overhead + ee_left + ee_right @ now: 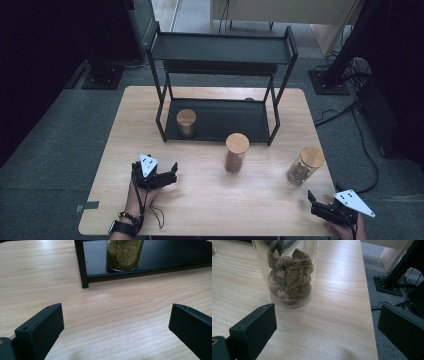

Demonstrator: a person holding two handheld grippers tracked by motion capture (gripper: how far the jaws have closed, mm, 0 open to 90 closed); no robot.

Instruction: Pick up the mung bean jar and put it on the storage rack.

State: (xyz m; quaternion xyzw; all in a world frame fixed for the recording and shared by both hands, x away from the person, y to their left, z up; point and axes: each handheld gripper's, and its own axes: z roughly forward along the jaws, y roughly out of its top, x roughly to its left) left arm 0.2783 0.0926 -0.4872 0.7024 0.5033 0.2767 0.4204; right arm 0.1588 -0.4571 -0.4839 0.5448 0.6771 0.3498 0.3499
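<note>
The left gripper (170, 172) rests on the table (210, 200), jaws wide and empty, aimed at the green-bean jar (124, 253) on the rack's lower shelf (160, 255). The right gripper (312, 199), equally wide and empty, has the upright mushroom jar (288, 272) just ahead, left of centre.

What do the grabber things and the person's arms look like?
Each gripper, the left gripper and the right gripper, is black with two flat, blocky jaws and a pale three-cornered plate with dark dots on top. A thin black cable trails from the left one. The left wrist wears a dark bead bracelet and a black watch.
</note>
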